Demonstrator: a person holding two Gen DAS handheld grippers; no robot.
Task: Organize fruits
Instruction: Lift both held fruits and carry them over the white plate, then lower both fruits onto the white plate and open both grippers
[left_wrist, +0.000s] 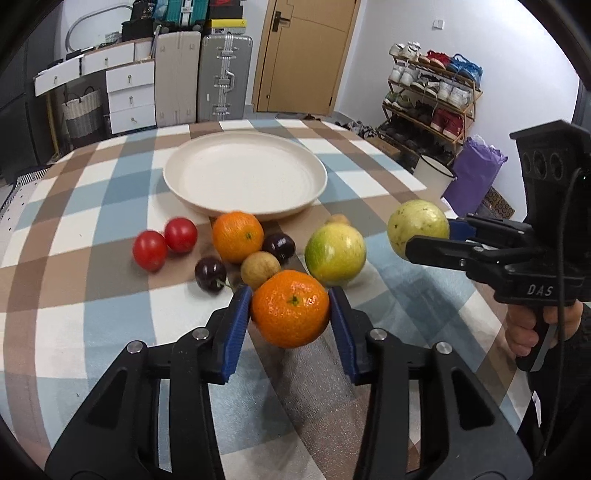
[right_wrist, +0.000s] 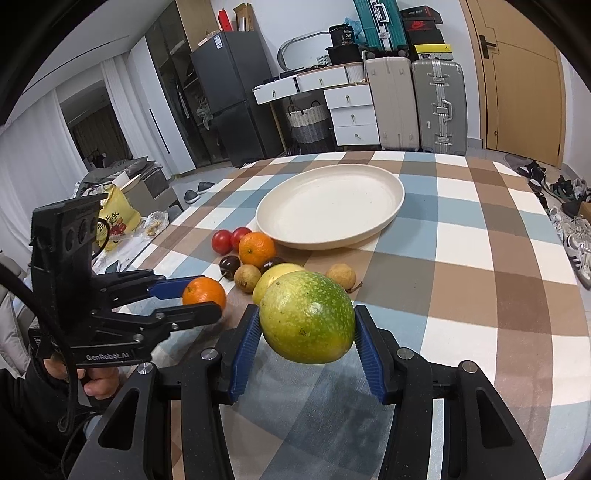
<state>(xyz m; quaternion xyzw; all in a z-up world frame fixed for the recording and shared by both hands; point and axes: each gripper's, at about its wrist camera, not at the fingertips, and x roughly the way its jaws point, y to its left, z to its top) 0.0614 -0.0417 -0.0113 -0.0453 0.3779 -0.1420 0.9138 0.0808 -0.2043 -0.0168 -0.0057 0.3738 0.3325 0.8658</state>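
Checkered tablecloth (left_wrist: 92, 258) in blue, brown and white covers the table, and pretty much all the fruit sits in a little cluster on it, just in front of a big cream plate (left_wrist: 245, 171) that has nothing on it.

So, the two held ones first. One mandarin (left_wrist: 290, 308) is pinched between the blue pads of the left gripper (left_wrist: 291, 310), both pads pressing on its sides, so that claw is closed on it at a narrow-ish width. Can't tell for sure if it's lifted or only just resting on the cloth. The right gripper (right_wrist: 306, 325) has a green-yellow speckled fruit (right_wrist: 307, 316) clamped the same way, pads on both sides, and that one hangs clear above the table.

Working outward: right behind the held mandarin there's a small tan fruit (left_wrist: 260, 270), a second green-yellow fruit (left_wrist: 335, 254), two dark cherries (left_wrist: 210, 273) and another mandarin (left_wrist: 238, 236) almost touching the plate's near rim. Two red tomatoes (left_wrist: 164, 242) sit side by side to the left of the bunch. One more small tan fruit (right_wrist: 341, 275) lies apart on the right.

A hand (left_wrist: 532, 328) shows on the right gripper's handle.
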